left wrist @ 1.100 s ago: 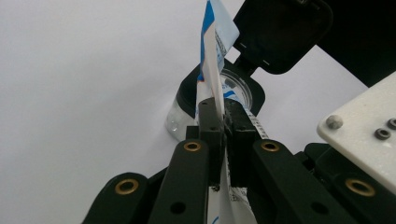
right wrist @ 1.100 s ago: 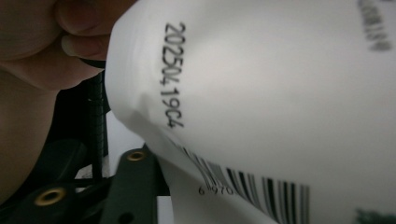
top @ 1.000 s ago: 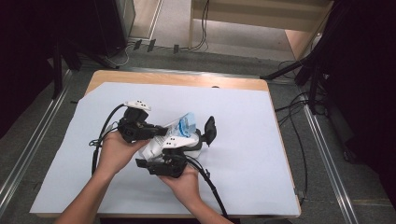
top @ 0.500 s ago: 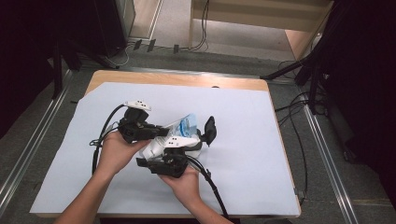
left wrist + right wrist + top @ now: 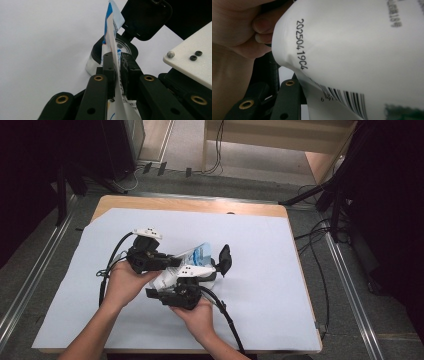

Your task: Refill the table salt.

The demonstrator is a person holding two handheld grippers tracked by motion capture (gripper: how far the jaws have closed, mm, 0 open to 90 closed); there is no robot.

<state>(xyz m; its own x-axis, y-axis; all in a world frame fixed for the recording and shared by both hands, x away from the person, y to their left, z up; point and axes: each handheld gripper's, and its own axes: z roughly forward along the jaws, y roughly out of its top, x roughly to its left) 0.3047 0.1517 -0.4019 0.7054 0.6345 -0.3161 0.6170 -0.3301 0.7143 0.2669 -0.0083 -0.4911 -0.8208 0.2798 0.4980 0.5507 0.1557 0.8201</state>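
- Left tool [image 5: 116, 67] is clamping the white-and-blue pouch's [image 5: 113, 37] thin edge, above the bench [image 5: 280, 270].
- Right tool [image 5: 182, 290] is carrying the pouch body; its jaw gap is hidden, cannot tell.
- Risk: edge slipping out, or contents spilling beside the open black jar [image 5: 125, 46].

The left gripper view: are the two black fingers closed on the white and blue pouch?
Yes, the fingers of the left gripper press from both sides on the thin edge of the pouch.
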